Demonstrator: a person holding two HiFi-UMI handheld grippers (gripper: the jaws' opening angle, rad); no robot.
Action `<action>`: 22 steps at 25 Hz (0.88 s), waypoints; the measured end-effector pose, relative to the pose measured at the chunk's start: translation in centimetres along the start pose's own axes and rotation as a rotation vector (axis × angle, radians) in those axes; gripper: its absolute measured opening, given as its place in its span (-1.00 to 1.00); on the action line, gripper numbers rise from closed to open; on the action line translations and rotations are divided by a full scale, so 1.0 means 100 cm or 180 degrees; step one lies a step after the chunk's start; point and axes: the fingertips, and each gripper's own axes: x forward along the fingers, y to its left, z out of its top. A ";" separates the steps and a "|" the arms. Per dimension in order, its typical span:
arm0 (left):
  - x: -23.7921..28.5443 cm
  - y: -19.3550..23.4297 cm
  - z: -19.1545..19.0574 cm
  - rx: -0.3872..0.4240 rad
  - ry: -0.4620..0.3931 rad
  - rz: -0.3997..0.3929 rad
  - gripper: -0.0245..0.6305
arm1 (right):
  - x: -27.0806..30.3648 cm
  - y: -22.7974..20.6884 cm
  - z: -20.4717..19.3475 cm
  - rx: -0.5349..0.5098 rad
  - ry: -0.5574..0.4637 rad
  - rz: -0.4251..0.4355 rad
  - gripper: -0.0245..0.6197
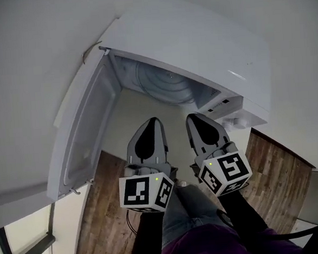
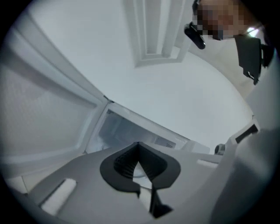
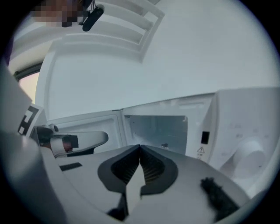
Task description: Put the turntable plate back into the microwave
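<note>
White microwave (image 1: 207, 44) fills the far side, its door (image 1: 86, 129) swung wide to the left. Inside I make out ribbed glass, which I take for the plate (image 1: 164, 86), already seated. I'd back out straight and level, clear of the door edge. Left gripper (image 1: 152, 121) and right gripper (image 1: 195, 118) hang near the opening, jaws pressed together on nothing.

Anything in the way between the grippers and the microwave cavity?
Nothing visible does. The microwave door is swung wide open to the left, and the turntable plate appears to lie inside the cavity already. The left gripper and right gripper, both shut and empty, face the open mouth.
</note>
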 end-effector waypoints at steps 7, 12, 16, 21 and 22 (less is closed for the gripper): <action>-0.033 -0.067 0.026 0.0523 -0.0063 -0.0110 -0.91 | -0.062 0.010 0.047 0.0156 -0.0271 0.0079 -0.89; -0.059 -0.107 0.031 0.0679 0.0138 -0.0139 -0.91 | -0.104 0.018 0.062 0.0202 -0.0279 0.0179 -0.90; -0.065 -0.123 0.045 0.0838 0.0139 -0.0090 -0.91 | -0.125 0.014 0.073 0.0186 -0.0333 0.0171 -0.90; -0.067 -0.135 0.056 0.0980 0.0135 -0.0047 -0.91 | -0.137 0.013 0.084 0.0186 -0.0453 0.0232 -0.90; -0.067 -0.139 0.057 0.0989 0.0122 -0.0072 -0.91 | -0.139 0.012 0.085 0.0181 -0.0473 0.0225 -0.90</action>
